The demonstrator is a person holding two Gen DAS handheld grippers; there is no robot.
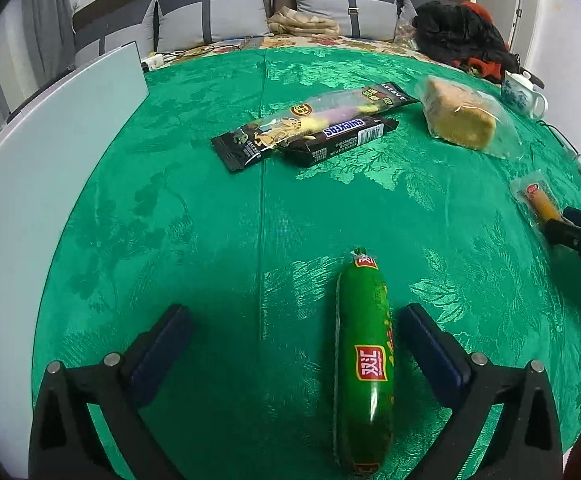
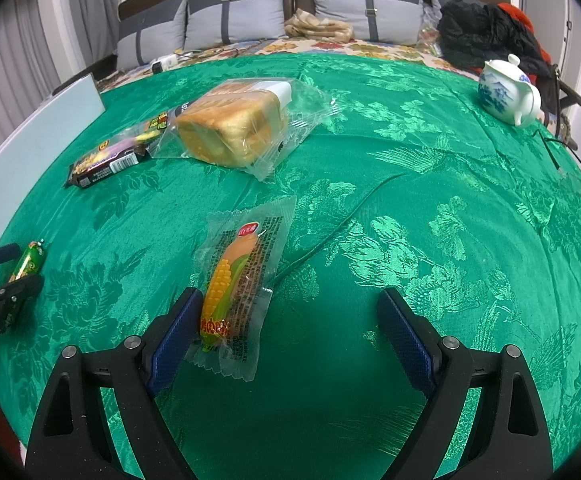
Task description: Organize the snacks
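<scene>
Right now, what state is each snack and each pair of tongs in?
Left tongs: open, nothing gripped.
Right tongs: open, nothing gripped.
Green sausage: flat on the cloth, between the left pads, untouched.
Corn snack: sealed, flat, beside a right pad.
Bread: sealed in its bag.
Snickers: sealed, partly under another packet.

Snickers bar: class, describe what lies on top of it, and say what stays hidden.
A clear-windowed black snack packet lies across the Snickers bar, covering its far edge. The logo and barcode show; the covered part and the green cloth beneath are hidden.
</scene>
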